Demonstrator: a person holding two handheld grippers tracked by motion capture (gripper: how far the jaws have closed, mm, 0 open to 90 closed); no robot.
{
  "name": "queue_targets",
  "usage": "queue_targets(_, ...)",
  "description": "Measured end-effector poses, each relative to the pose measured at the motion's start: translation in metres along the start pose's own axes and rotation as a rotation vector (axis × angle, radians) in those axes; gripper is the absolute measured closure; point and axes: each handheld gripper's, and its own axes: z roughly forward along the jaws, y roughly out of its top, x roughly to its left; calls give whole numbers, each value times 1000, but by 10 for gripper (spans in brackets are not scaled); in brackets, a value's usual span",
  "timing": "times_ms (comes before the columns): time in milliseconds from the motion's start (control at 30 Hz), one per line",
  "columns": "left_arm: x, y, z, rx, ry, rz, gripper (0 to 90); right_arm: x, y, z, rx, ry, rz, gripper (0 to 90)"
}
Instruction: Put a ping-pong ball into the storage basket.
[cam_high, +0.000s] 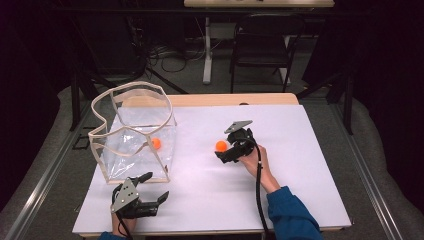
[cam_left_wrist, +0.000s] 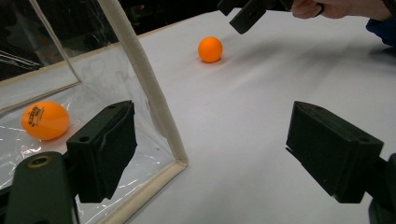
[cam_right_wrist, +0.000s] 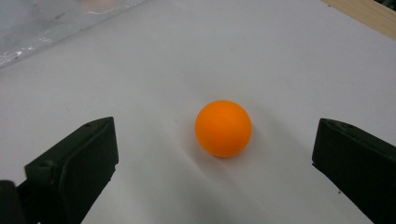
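Orange ball (cam_right_wrist: 223, 128) on open table, right hand-held gripper (cam_right_wrist: 212, 154) spread wide

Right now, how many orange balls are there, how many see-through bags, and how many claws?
Orange balls: 2, one on the white table sheet and one inside the bag
See-through bags: 1
Claws: 2, the left claw and the right claw, both open
Total: 5
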Motion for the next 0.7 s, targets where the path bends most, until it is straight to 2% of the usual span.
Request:
queue_targets(300,0,0,0,0,0,2,159,-1,3,13,30,0,-1,0)
queue_targets(400,0,0,0,0,1,1,159,1,4,17,33,1,-12,74)
queue_targets(700,1,0,0,-2,5,-1,159,-1,4,27,66,-25,-30,59)
